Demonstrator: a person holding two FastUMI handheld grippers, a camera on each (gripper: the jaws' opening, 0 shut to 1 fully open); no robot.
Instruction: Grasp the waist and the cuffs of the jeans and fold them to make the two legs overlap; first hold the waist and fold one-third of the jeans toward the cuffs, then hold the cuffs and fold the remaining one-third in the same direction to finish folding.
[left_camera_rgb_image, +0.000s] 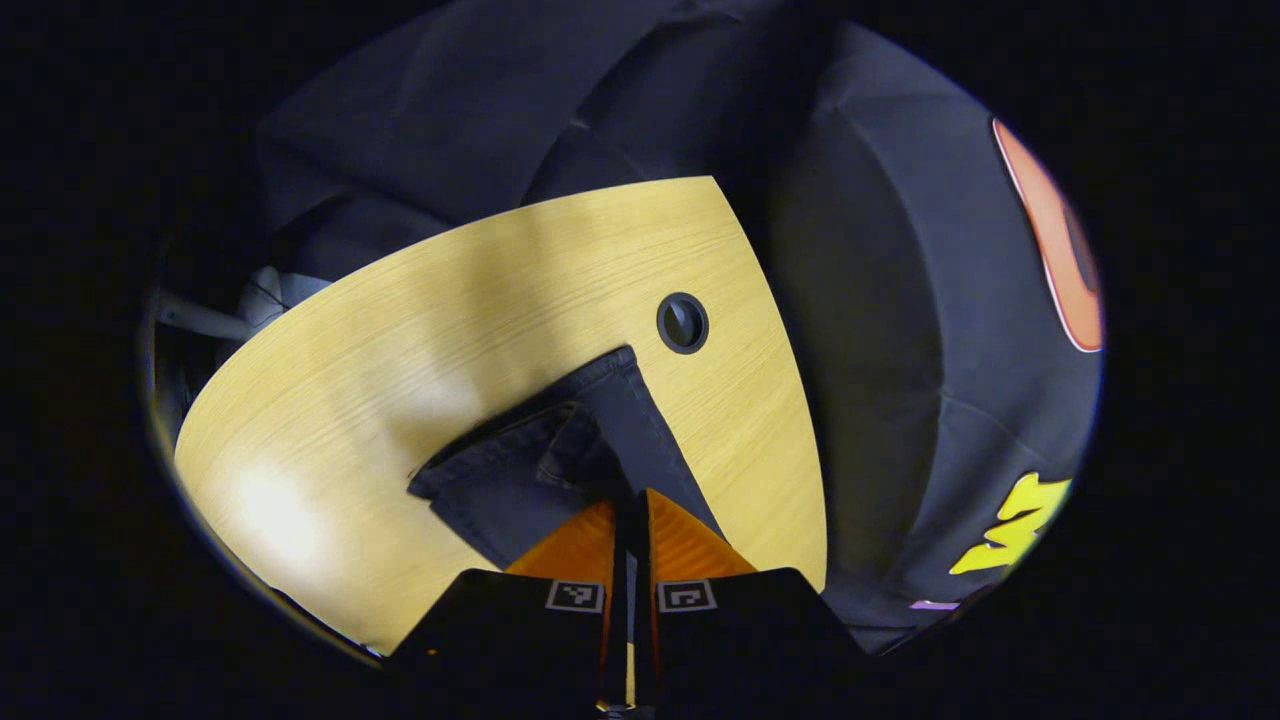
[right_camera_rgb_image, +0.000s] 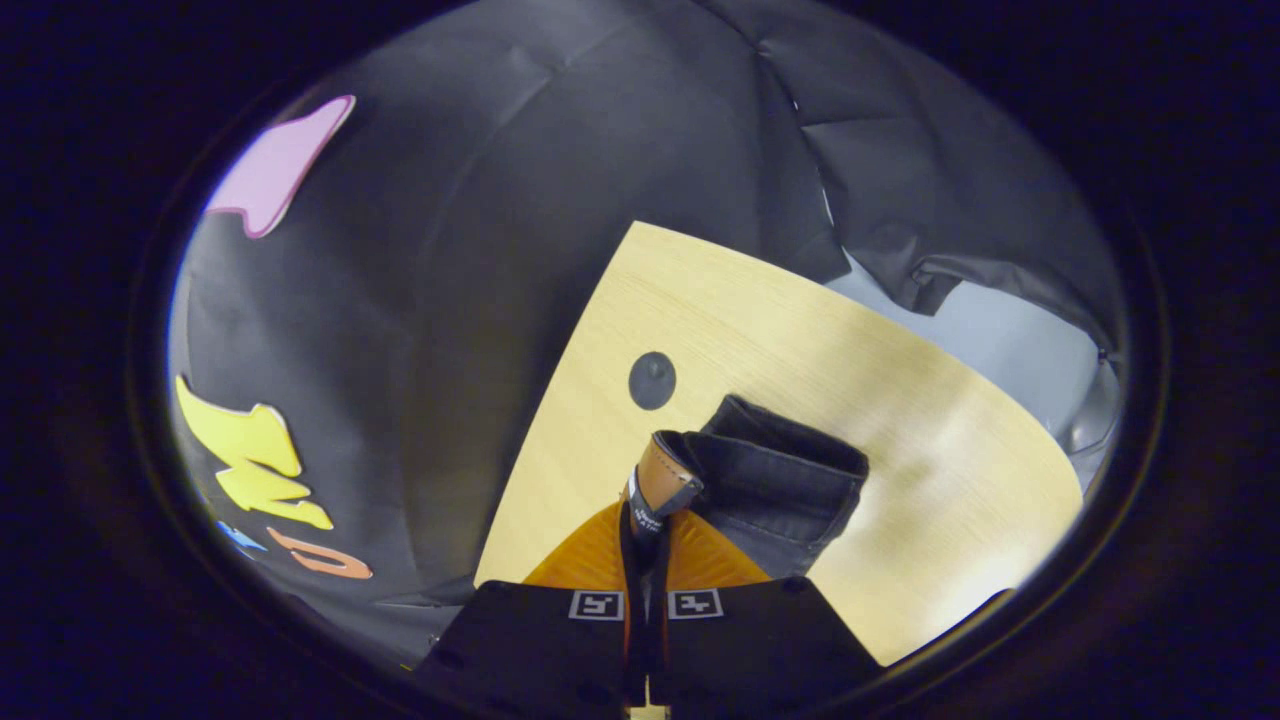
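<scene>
Left gripper view showed the left gripper (left_camera_rgb_image: 629, 500), low centre, pinching the jeans (left_camera_rgb_image: 520, 470), probably the cuffs. The right gripper (right_camera_rgb_image: 648, 520) clamped the waist's leather patch (right_camera_rgb_image: 662, 475), so both ends could lift together over the table (right_camera_rgb_image: 760, 310).

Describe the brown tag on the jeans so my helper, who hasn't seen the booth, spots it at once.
Start at the wooden table, then the dark jeans bunched on it beside the round hole. The tag is the tan leather patch on the waistband, curling up from the right tongs, the one light-brown bit on dark denim.
</scene>
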